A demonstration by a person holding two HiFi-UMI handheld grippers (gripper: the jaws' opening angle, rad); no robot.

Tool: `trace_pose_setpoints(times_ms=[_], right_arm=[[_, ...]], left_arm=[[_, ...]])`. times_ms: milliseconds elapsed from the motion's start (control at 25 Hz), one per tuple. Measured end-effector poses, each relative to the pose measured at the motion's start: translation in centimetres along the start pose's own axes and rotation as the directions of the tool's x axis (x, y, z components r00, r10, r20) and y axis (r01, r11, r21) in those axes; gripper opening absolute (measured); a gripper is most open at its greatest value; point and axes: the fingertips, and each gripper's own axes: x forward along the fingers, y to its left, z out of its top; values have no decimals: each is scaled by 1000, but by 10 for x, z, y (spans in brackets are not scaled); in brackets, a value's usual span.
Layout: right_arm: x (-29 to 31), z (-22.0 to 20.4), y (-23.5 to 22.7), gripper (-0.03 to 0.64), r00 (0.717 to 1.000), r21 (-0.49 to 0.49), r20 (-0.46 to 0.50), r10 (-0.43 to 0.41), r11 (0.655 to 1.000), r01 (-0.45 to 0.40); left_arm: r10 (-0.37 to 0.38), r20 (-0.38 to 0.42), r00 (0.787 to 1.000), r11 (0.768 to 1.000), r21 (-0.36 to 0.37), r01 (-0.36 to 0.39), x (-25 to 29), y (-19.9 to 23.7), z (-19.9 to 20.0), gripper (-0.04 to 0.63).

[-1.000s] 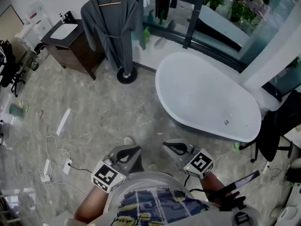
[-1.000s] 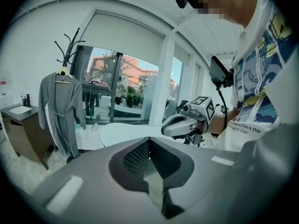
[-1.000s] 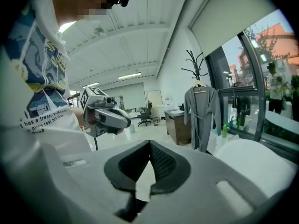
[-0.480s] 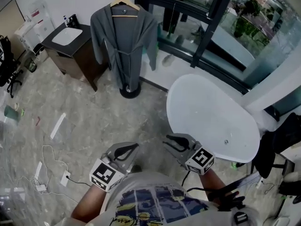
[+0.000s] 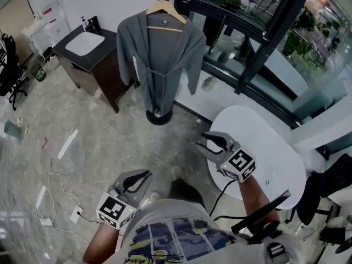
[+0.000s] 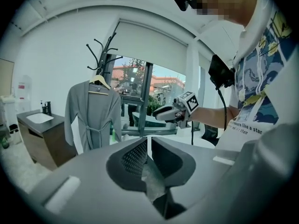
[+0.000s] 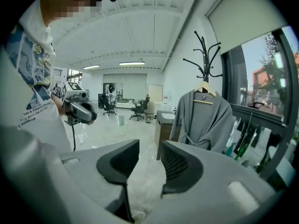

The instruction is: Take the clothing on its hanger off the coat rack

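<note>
Coat rack (image 5: 159, 115) top cut off in head view. Grey robe (image 5: 160, 59) on wooden hanger (image 5: 165, 10), hanging on rack, well apart from both tongs. Shirt (image 5: 170, 241) lettering and wall notice (image 5: 48, 10) too small to read. Right gripper (image 5: 201, 143) stretched forward, jaws opening, nothing between. Left gripper (image 5: 144, 176) low by torso, jaws pressed together, empty.

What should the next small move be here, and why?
Probably step closer and lift the right hand-held gripper toward the wooden hanger: the grey robe hangs on the coat rack, far off, and this gripper's jaws are opening with nothing between them.
</note>
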Motion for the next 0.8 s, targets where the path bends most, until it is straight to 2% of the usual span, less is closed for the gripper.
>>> trace_pose_setpoints(times_ms=[200, 480, 680, 800], right_arm=[[47, 37, -107, 175, 1000, -92, -11, -3, 996, 2], [108, 112, -260, 199, 1000, -210, 2, -18, 977, 19], [144, 155, -345, 201, 1000, -289, -3, -25, 957, 24], [167, 171, -379, 210, 1000, -300, -21, 2, 954, -8]], left_arm=[[66, 8, 998, 998, -15, -66, 31, 52, 21, 31], [139, 44, 989, 990, -36, -138, 86, 108, 73, 31], [170, 57, 984, 985, -46, -168, 122, 131, 96, 31], [194, 54, 979, 980, -51, -192, 136, 144, 99, 31]])
